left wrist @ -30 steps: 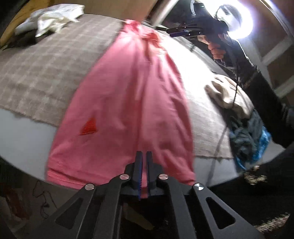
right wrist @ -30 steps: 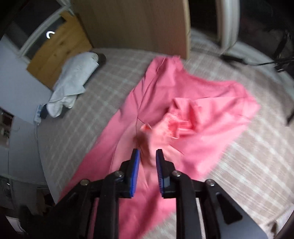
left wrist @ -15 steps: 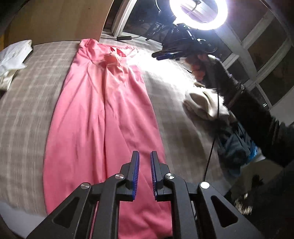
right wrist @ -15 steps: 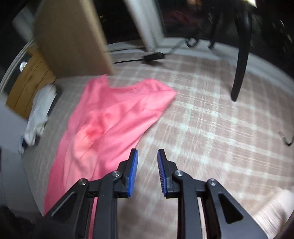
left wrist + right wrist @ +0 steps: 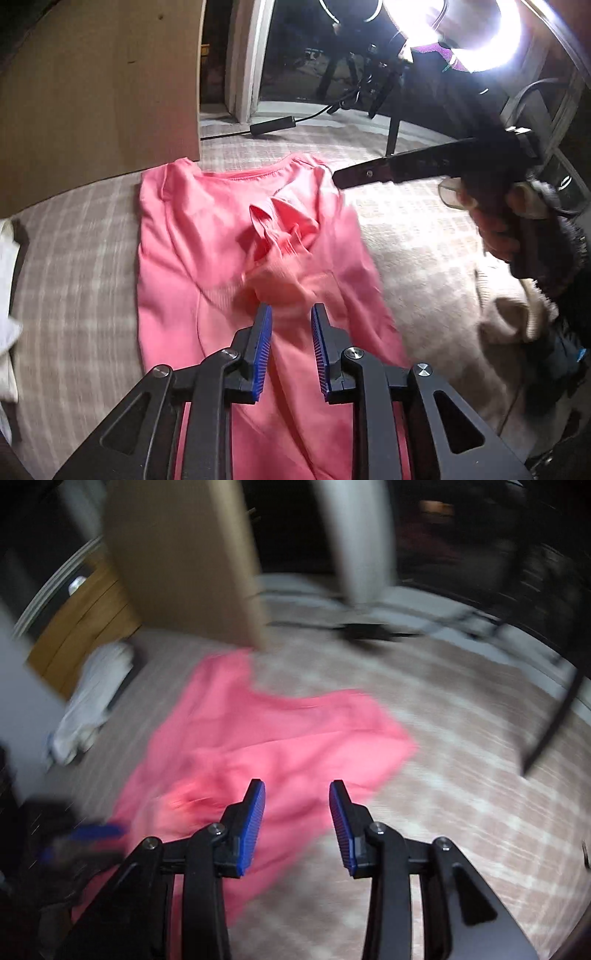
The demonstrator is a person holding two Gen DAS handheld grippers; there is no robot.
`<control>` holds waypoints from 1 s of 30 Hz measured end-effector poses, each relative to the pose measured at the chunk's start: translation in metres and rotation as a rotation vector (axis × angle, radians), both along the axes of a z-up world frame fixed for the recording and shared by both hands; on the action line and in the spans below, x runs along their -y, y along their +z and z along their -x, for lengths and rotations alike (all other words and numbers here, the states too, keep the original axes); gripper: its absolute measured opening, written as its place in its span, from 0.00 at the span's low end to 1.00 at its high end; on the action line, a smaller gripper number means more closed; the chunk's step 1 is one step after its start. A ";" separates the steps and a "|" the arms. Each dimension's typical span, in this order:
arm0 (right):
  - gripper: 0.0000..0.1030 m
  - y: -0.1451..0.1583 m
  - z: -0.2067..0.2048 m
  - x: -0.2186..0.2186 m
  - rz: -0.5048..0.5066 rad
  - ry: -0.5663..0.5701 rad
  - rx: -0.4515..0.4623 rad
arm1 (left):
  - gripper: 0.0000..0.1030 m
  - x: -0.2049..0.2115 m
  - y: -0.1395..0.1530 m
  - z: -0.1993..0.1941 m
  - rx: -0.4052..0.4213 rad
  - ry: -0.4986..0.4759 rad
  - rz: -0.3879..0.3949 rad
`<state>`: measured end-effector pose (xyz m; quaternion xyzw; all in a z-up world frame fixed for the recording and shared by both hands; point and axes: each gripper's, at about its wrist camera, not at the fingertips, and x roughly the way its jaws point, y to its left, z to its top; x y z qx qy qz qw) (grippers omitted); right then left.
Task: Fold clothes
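You work on a wide surface covered with a beige checked cloth [image 5: 74, 295], and it fills most of both views. Behind it stands a tall light-brown wooden panel [image 5: 99, 92], whose lower corner comes close to the collar end of the garment.

On the checked cloth lies the pink shirt [image 5: 207, 258], long and mostly flat, with its neckline at the far end near the panel. In its middle, the fabric is bunched into a small crumpled knot, and the rest of the body runs down toward you and under your left gripper. In the right wrist view the same pink shirt [image 5: 277, 738] is blurred, but you can see that one edge spreads out to the right over the checks.

To the right of the shirt there is a cream-coloured garment [image 5: 517, 317] in a heap, and at the left edge a pile of white fabric [image 5: 92, 686] lies well apart from the shirt.

Your left gripper [image 5: 291, 325] has its jaws apart, with the blue pads on either side of the pink fabric just below the bunched knot; nothing is clamped. Your right gripper [image 5: 297, 805] is also spread wide and holds nothing, above the shirt's near edge. In the left wrist view, it reaches in from the right near the shoulder of the shirt.
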<state>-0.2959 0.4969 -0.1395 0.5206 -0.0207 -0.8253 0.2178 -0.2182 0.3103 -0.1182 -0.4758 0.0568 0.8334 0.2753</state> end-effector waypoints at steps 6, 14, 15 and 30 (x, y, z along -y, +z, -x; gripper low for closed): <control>0.35 -0.015 0.023 0.042 -0.023 0.110 0.062 | 0.32 0.001 -0.004 0.022 -0.009 -0.002 0.019; 0.02 -0.025 0.028 0.064 -0.079 0.270 0.047 | 0.02 -0.008 -0.014 0.025 0.023 -0.077 -0.030; 0.02 -0.024 0.029 0.062 -0.064 0.275 0.042 | 0.01 -0.009 -0.013 0.023 0.016 -0.083 -0.027; 0.07 -0.023 0.065 0.034 0.036 0.042 0.045 | 0.01 0.032 -0.011 0.013 0.010 0.117 -0.047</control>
